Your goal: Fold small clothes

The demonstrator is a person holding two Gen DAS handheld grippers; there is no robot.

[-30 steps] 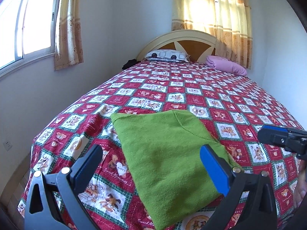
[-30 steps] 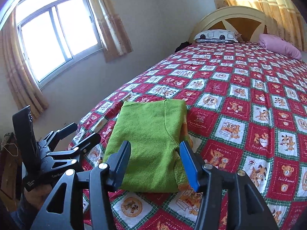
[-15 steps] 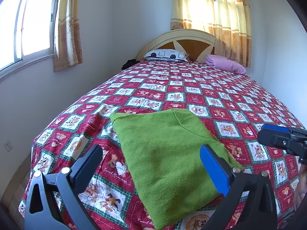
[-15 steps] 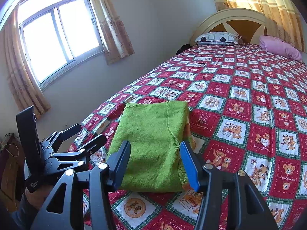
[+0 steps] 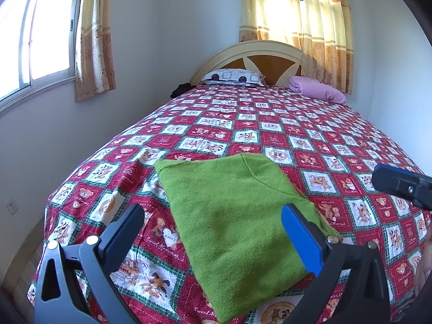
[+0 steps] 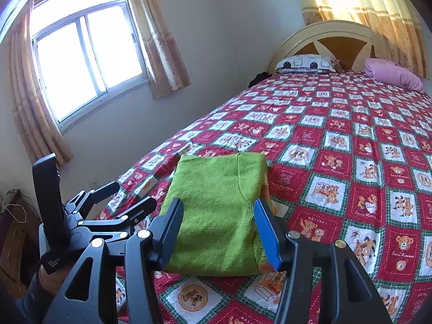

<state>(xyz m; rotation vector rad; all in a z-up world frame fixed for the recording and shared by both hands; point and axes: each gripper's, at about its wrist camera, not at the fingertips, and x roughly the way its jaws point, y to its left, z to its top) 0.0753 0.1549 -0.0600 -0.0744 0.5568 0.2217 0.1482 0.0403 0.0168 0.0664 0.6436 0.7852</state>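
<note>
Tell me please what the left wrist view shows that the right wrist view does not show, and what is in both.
Only the left wrist view shows the left tongs end-on, standing open and empty, plus one tip of the right tongs at its right edge. Only the right wrist view shows the right tongs open and empty, the whole window, and the hand holding the left tool. Both show the folded green sweater lying on the red patterned bedspread, the patterned pillow and the pink pillow.
</note>
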